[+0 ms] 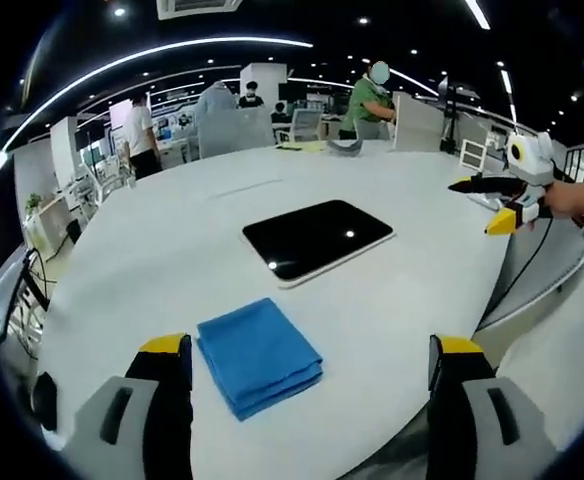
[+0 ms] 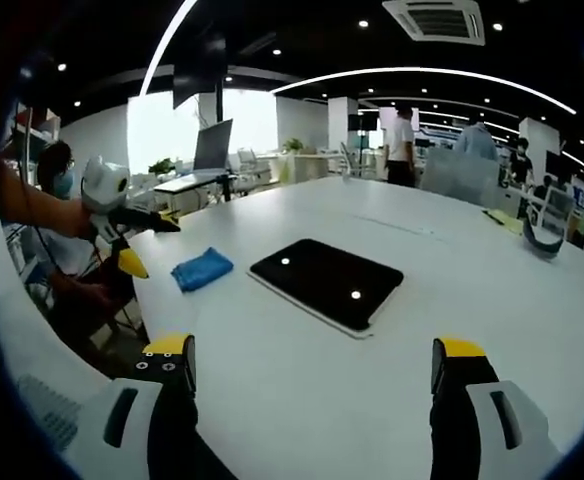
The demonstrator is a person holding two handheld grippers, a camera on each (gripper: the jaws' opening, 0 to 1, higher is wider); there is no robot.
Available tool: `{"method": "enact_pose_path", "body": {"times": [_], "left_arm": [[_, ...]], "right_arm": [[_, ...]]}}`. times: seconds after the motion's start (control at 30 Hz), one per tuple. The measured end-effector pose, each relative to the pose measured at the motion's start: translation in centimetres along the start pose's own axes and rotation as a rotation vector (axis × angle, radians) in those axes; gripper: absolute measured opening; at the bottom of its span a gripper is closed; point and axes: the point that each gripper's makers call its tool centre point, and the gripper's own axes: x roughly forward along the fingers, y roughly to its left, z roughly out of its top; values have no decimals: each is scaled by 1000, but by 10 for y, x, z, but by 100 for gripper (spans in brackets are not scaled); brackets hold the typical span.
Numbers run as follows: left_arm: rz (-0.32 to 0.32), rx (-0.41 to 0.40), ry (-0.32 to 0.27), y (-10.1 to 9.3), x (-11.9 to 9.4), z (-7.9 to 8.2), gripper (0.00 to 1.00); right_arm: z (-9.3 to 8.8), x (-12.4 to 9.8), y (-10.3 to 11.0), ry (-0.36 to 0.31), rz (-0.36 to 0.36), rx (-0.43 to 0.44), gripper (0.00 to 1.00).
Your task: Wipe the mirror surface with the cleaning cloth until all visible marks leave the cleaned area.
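Note:
The mirror [image 1: 317, 238], a dark rectangle with a thin white rim, lies flat in the middle of the white table [image 1: 172, 250]. A folded blue cloth [image 1: 260, 355] lies just before it, between the wide-apart jaws of my left gripper [image 1: 312, 347], which is open and holds nothing. My right gripper [image 1: 507, 200] comes in from the right, held by a hand above the table's edge. In the right gripper view the mirror [image 2: 327, 282] lies ahead of my open right gripper [image 2: 312, 350]. The cloth [image 2: 202, 268] sits left of the mirror, and the left gripper [image 2: 122, 235] hovers beyond it.
A grey curved object [image 1: 344, 146] and a yellow sheet [image 1: 302, 147] lie at the table's far side. Several people [image 1: 372, 100] stand or sit by desks and chairs beyond. A seated person [image 2: 57, 175] is at the table's left edge. The table's rim [image 1: 512, 270] curves close on the right.

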Motion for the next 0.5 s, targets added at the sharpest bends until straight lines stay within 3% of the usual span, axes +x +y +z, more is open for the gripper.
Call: {"method": "enact_pose_path", "body": {"times": [0.5], "left_arm": [[0, -6, -7, 2, -2, 1, 99]], "right_arm": [[-5, 1, 2, 8, 6, 12, 98]]}}
